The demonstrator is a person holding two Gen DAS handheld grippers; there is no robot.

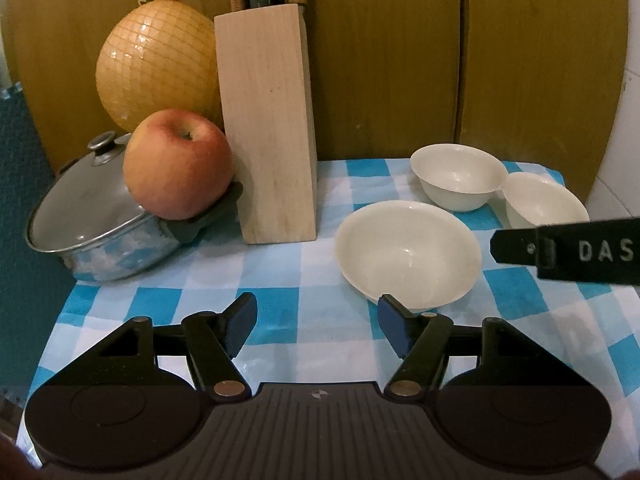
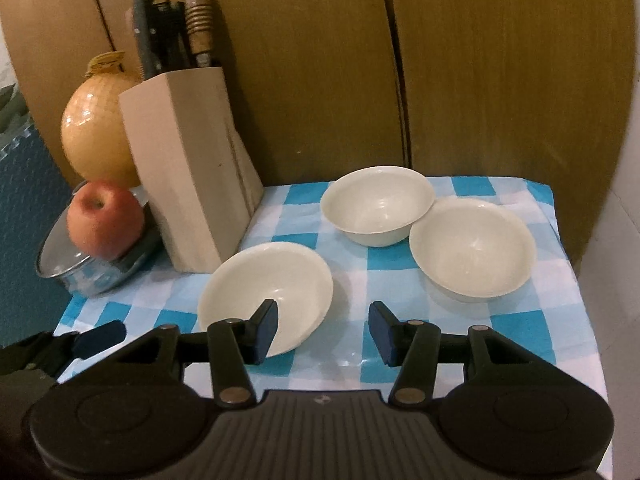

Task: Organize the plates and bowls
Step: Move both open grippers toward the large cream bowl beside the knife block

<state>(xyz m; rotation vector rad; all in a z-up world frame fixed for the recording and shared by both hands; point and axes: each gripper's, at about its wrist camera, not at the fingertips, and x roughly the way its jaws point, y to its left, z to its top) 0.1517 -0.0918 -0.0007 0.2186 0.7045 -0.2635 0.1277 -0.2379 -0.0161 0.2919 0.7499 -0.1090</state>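
White, shallow ceramic near bowl (image 2: pixel 266 292) sits on the checked blue tablecloth (image 2: pixel 500 340), partly hidden behind the right gripper (image 2: pixel 322 326); two more white bowls (image 2: pixel 378 204) stand behind it. Both grippers, including the left gripper (image 1: pixel 318 326), are parted and empty; beside them stand a pale wooden knife block (image 1: pixel 268 128) and a red apple (image 1: pixel 178 164) on a steel pot (image 1: pixel 92 220).

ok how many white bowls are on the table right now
3. One near bowl sits by the knife block, one far bowl stands at the back, and one right bowl touches it. No plates show; nothing seems hidden.

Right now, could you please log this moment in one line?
left gripper open, empty | right gripper open, empty | three bowls separate on tablecloth
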